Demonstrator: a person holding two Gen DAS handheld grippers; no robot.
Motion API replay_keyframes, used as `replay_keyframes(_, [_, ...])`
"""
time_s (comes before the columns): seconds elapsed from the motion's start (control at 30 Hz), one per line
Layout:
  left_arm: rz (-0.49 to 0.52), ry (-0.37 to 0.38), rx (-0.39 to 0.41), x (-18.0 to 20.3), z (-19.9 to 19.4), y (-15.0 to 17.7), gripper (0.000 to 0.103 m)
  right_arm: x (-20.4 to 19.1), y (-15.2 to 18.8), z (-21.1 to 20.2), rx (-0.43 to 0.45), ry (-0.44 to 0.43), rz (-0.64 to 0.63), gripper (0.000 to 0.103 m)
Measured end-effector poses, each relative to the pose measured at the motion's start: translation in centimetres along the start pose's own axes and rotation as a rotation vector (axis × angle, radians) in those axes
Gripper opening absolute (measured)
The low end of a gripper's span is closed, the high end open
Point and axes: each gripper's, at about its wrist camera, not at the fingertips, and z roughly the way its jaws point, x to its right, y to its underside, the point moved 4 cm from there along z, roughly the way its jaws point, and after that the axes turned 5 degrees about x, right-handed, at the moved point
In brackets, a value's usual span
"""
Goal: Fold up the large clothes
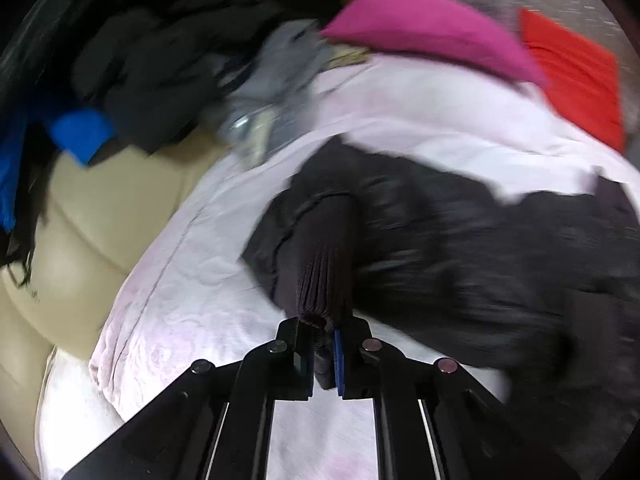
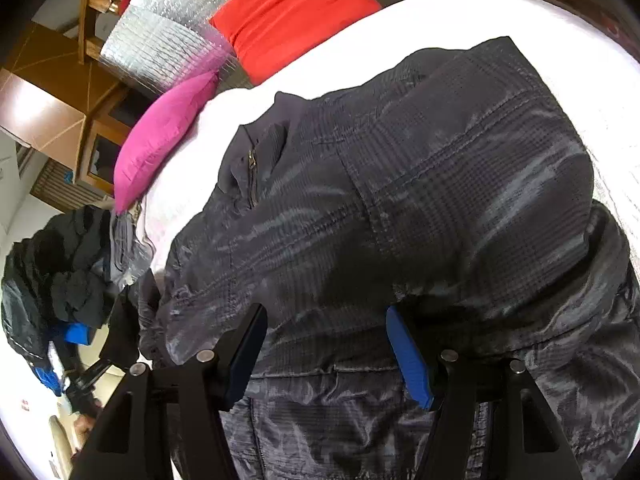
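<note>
At the bottom centre of the left view, the left gripper (image 1: 323, 354) is pinching the ribbed cuff (image 1: 322, 280) of the dark jacket (image 2: 400, 200), which is lying across the white bed (image 2: 420, 20); the right gripper (image 2: 326, 354) is hanging wide open over it.

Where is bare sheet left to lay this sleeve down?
Bare white sheet lies left of the dark jacket, toward the beige sofa. Crowded: the pillow side, with pink pillow and red pillow, and the dark clothes pile.
</note>
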Motion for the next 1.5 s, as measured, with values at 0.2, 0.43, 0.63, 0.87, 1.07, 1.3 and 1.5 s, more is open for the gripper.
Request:
replay_keyframes(0.2, [0.063, 0.272, 0.044, 7.0, -9.0, -2.8, 0.008, 0.3, -0.4, -1.3, 0.031, -0.012, 0.011, 0.066])
replay_keyframes(0.43, [0.199, 0.522, 0.041, 19.2, -16.7, -2.5, 0.008, 1.8, -1.2, -3.7, 0.076, -0.025, 0.038, 0.066])
replay_keyframes(0.63, [0.323, 0.715, -0.012, 29.2, -19.4, -0.3, 0.012, 4.0, -2.3, -6.0, 0.111, -0.03, 0.089, 0.066])
replay_keyframes(0.87, [0.342, 0.854, 0.131, 31.3, -24.2, -0.8, 0.068, 5.1, -3.3, -7.8, 0.115, -0.161, 0.163, 0.066])
replay_keyframes(1.07, [0.311, 0.683, 0.146, 26.8, -19.7, -1.0, 0.069, 3.9, -3.2, -7.3, 0.069, -0.251, 0.165, 0.073])
replay_keyframes(1.3, [0.218, 0.377, 0.112, 17.5, -10.0, 1.7, 0.068, 2.0, -2.0, -3.9, 0.004, -0.224, 0.127, 0.073])
replay_keyframes(1.5, [0.108, 0.234, 0.109, 11.6, -5.8, 3.3, 0.068, -0.4, 0.0, -0.7, -0.046, -0.104, 0.007, 0.07])
